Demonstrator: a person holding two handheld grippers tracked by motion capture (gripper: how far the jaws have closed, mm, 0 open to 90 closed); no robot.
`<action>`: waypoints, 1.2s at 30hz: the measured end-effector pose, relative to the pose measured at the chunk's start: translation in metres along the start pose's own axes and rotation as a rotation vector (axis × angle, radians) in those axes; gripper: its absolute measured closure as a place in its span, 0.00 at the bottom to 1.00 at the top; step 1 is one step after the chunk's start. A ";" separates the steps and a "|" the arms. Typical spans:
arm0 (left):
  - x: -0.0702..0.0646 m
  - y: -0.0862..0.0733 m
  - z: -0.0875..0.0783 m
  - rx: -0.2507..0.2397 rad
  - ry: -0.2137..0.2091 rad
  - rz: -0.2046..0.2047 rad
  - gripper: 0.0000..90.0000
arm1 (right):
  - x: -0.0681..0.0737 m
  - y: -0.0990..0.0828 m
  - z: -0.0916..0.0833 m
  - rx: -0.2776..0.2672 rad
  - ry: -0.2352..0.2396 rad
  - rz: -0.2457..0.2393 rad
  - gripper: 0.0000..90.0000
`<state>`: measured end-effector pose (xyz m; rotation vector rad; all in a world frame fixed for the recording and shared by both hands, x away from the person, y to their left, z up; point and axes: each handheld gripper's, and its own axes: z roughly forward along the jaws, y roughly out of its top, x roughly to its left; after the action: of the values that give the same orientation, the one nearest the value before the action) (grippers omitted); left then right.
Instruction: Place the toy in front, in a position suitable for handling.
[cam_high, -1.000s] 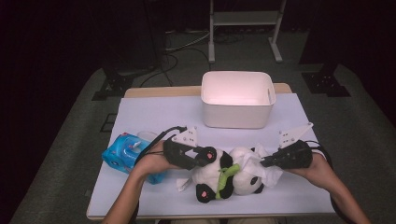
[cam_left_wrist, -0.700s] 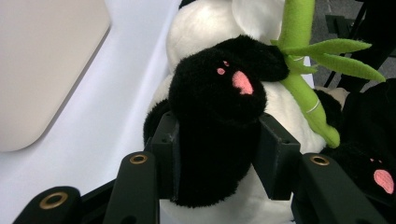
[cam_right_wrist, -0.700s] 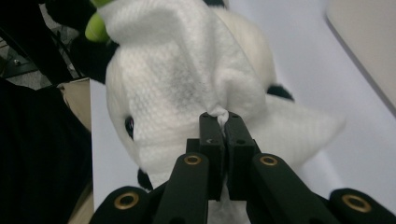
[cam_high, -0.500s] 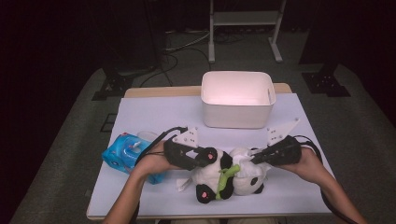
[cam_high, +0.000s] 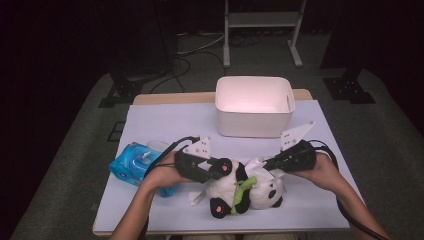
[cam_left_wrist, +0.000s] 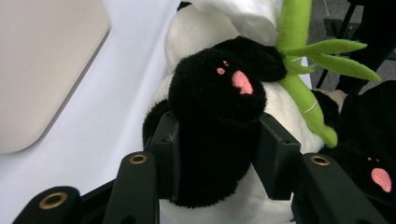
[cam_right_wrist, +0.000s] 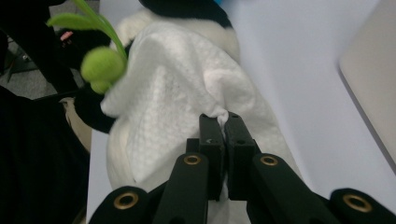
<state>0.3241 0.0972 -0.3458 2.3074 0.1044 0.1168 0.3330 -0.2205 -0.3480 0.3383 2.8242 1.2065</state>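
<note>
High view: nearest the table's front edge lies a toy panda (cam_high: 245, 192) on its back, long axis running left to right across the table (cam_high: 165, 125), one black foot with a pink pad at the lower left toward the front edge. A green bamboo stalk (cam_high: 241, 191) lies slanted across its belly. Which end is the head is hard to make out; black and white patches blur together.

The left gripper (cam_high: 212, 172) comes in from the left, its hand (cam_high: 160, 174) partly covering a blue wipes pack (cam_high: 131, 164) just beside the panda. Left gripper view: the jaws are clenched on a black limb (cam_left_wrist: 215, 121) of the panda, pads pressing both sides; a pink paw patch faces up. The limb's lower part is hidden behind the jaws. The bamboo stalk (cam_left_wrist: 303, 70) stands just behind, top cut off by the frame.

The right gripper (cam_high: 267, 164) comes in from the right, held by the other hand (cam_high: 322, 170). Right gripper view: the jaws are pinched tight on a fold of white cloth (cam_right_wrist: 182, 93) that drapes over the panda's body (cam_right_wrist: 187, 23); the cloth hides most of what lies under it. A blurred green stalk end (cam_right_wrist: 100, 65) sits at its left edge. In the high view the cloth (cam_high: 256, 164) shows as a small white peak by the jaw tips.

Farther back, well apart from the panda, stands a white bin (cam_high: 254, 107), upright, opening up; its inside reads as a plain pale glow, contents not discernible. Beyond the table, dark floor, cables and a metal stand (cam_high: 262, 20), its top cut off.
</note>
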 end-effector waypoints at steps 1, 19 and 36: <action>0.000 0.000 0.000 0.001 0.000 0.001 0.63 | -0.001 -0.005 -0.002 -0.005 -0.001 0.010 0.97; 0.000 0.008 0.005 0.007 -0.008 0.011 0.63 | -0.005 -0.016 -0.004 -0.013 0.018 0.041 0.97; -0.002 0.003 0.003 -0.013 -0.007 0.014 0.63 | -0.011 -0.021 -0.005 -0.042 0.022 0.070 0.97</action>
<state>0.3227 0.0933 -0.3457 2.2955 0.0834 0.1160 0.3397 -0.2403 -0.3603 0.4285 2.8231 1.2878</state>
